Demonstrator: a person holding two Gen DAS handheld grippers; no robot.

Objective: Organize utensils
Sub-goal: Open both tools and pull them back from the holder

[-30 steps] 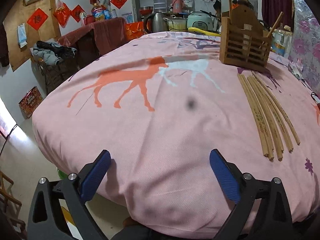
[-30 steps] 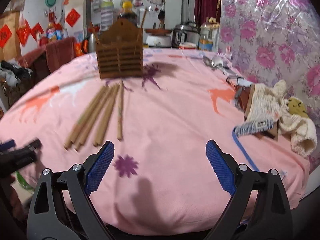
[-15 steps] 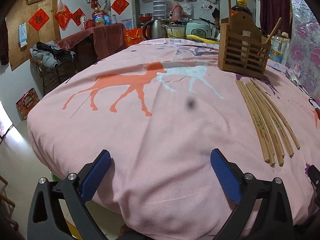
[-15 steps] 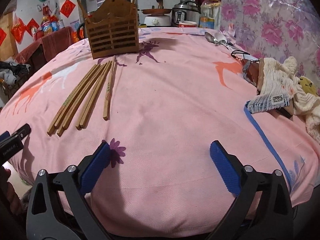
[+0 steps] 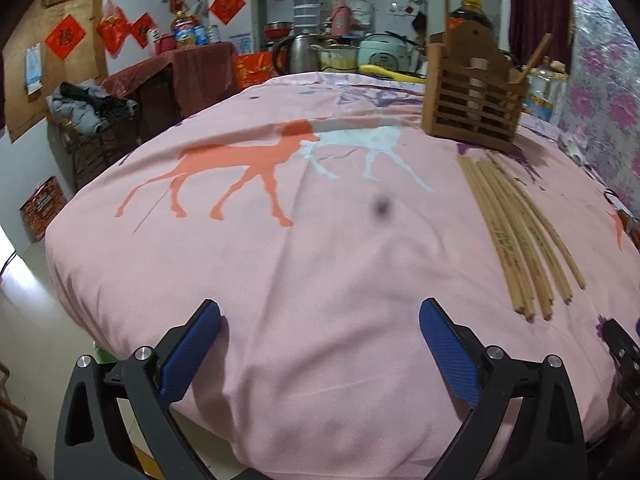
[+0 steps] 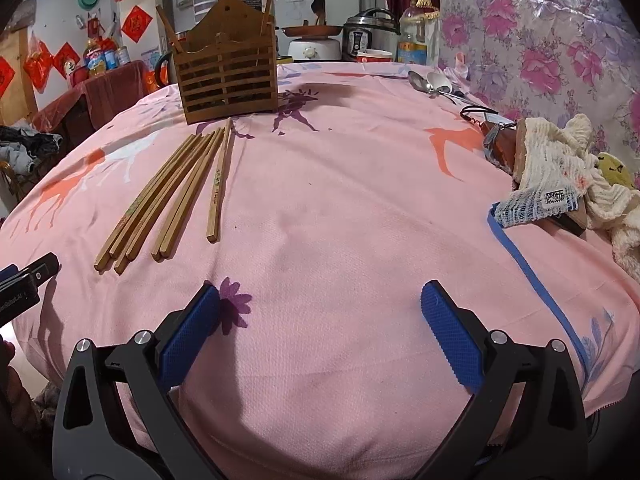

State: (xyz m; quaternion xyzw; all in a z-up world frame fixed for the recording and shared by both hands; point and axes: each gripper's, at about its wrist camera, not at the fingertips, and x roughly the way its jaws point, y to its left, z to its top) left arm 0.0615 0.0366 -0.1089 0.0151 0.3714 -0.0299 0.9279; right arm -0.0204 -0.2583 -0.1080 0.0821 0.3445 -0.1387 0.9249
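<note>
Several bamboo chopsticks (image 6: 172,196) lie side by side on the pink tablecloth (image 6: 340,208), pointing toward a slatted wooden utensil holder (image 6: 226,76) that stands upright behind them. In the left wrist view the same chopsticks (image 5: 516,236) lie at the right, below the holder (image 5: 472,96). Two spoons (image 6: 430,82) rest at the far right of the table. My left gripper (image 5: 320,344) hovers open over the near table edge, well left of the chopsticks. My right gripper (image 6: 320,320) is open and holds nothing, to the right of the chopstick ends.
A pile of cream knitted cloth (image 6: 568,168) with a brown block lies at the right table edge. Bottles, a rice cooker (image 6: 372,38) and a kettle (image 5: 298,54) crowd the far side. A flowered wall covering (image 6: 540,40) runs along the right.
The right wrist view has dropped closer to the table and its jaws stand a little wider. The left view has tilted slightly and the left gripper stays put.
</note>
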